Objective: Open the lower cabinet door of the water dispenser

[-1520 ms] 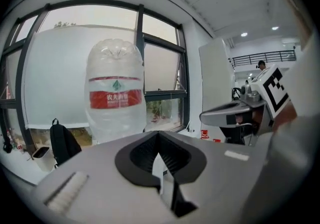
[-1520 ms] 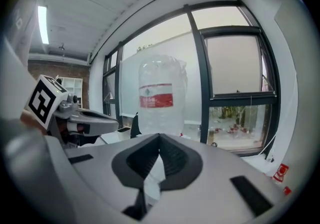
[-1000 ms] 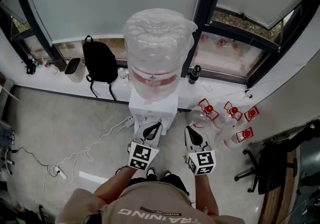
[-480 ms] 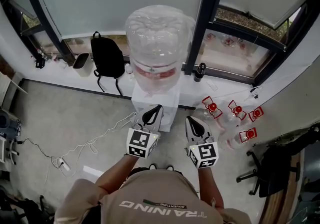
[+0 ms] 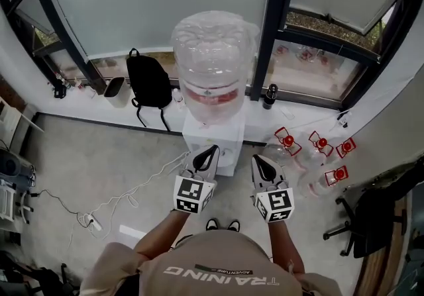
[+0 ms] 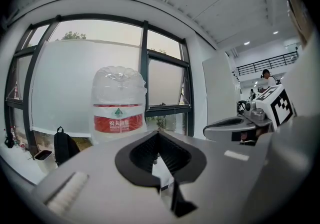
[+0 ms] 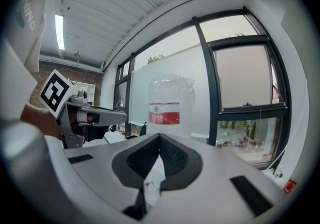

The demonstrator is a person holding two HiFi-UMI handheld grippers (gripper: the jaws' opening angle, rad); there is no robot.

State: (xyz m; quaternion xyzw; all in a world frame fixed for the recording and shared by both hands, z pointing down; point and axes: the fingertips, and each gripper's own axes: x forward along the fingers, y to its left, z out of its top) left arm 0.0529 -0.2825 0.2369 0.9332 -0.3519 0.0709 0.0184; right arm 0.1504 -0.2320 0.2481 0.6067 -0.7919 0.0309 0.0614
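Observation:
The white water dispenser stands by the window with a big clear bottle on top; from above its lower cabinet door cannot be made out. My left gripper hangs shut and empty just before the dispenser's front. My right gripper is beside it, a little to the dispenser's right, also shut and empty. In the left gripper view the shut gripper points about level at the bottle. The right gripper view shows the same bottle beyond its shut gripper.
A black backpack leans on the sill to the left, with a small bin beside it. A white cable and power strip lie on the floor. Several red-capped empty bottles and an office chair stand at the right.
Both grippers have risen a little in front of the dispenser and stay shut. The head view has shifted slightly.

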